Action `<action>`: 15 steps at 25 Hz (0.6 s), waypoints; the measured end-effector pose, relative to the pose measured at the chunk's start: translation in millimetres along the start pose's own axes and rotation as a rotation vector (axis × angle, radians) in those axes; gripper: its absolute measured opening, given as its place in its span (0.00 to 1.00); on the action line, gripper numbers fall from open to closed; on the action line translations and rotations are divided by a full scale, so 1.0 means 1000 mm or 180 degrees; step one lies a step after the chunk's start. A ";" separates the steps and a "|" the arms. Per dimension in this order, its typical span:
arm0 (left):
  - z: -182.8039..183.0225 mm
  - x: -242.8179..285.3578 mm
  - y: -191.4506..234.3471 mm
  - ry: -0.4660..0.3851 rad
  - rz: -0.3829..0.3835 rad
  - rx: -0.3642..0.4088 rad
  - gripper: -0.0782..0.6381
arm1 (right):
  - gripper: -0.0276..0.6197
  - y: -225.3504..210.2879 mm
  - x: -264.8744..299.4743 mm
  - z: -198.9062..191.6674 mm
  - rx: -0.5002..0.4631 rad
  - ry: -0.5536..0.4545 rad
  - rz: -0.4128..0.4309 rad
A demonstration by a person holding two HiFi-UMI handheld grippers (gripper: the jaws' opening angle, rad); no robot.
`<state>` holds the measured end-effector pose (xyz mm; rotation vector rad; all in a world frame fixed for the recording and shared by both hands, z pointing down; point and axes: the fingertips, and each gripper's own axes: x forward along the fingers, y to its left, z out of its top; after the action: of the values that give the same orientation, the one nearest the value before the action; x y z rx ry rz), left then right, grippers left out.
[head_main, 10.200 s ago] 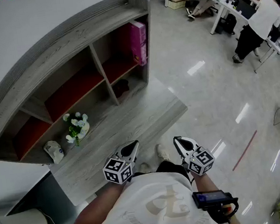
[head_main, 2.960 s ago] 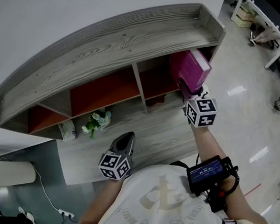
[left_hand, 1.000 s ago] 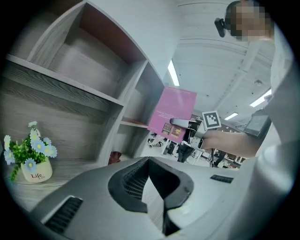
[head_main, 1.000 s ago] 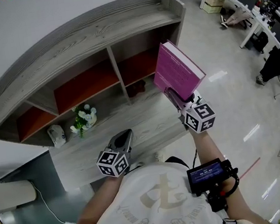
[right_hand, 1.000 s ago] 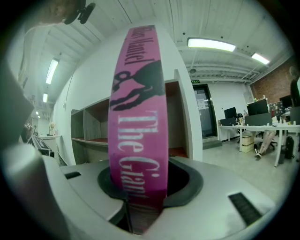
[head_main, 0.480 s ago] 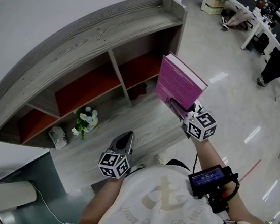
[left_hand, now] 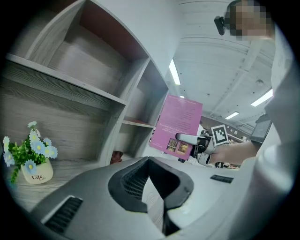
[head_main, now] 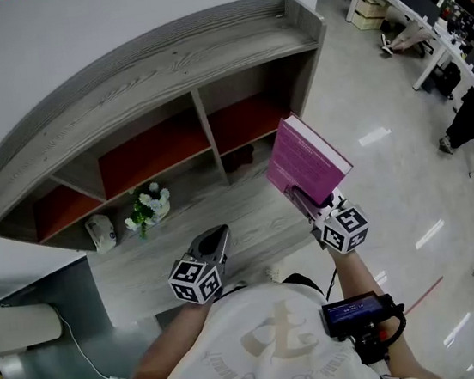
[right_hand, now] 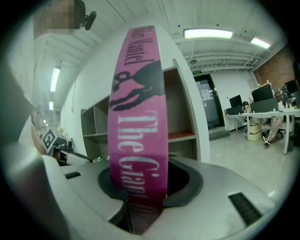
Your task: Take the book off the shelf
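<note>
The magenta book [head_main: 304,161] is out of the grey wooden shelf [head_main: 143,67] and stands in the air before its right compartments. My right gripper [head_main: 306,204] is shut on its lower edge. In the right gripper view the pink spine [right_hand: 138,117] rises upright from between the jaws. In the left gripper view the book [left_hand: 178,123] shows its back cover, with the right gripper [left_hand: 187,138] clamped on it. My left gripper [head_main: 216,235] hangs low over the wooden base, shut with nothing in it [left_hand: 149,161].
A small pot of flowers [head_main: 146,207] and a white object [head_main: 100,231] sit on the shelf's base board [head_main: 224,221]. A dark item [head_main: 234,157] lies in the lower right compartment. Desks and a seated person [head_main: 470,115] are far right across the glossy floor.
The book in my right gripper has come down and nearer to me, away from the shelf. My left gripper has stayed put.
</note>
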<state>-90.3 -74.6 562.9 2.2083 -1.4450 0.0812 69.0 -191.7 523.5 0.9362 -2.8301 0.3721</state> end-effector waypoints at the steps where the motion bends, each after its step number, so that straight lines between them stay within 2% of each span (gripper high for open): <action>1: -0.001 0.000 0.000 0.0004 -0.0003 0.0000 0.11 | 0.27 0.001 -0.001 -0.003 0.0000 0.0012 0.0010; 15: 0.000 0.009 -0.004 0.0026 -0.0064 0.0019 0.11 | 0.27 0.012 -0.021 -0.034 0.0054 0.0134 0.0104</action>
<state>-82.7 -80.9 563.7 2.2245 -1.4195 0.0879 80.1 -160.9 549.5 0.8758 -2.8112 0.4154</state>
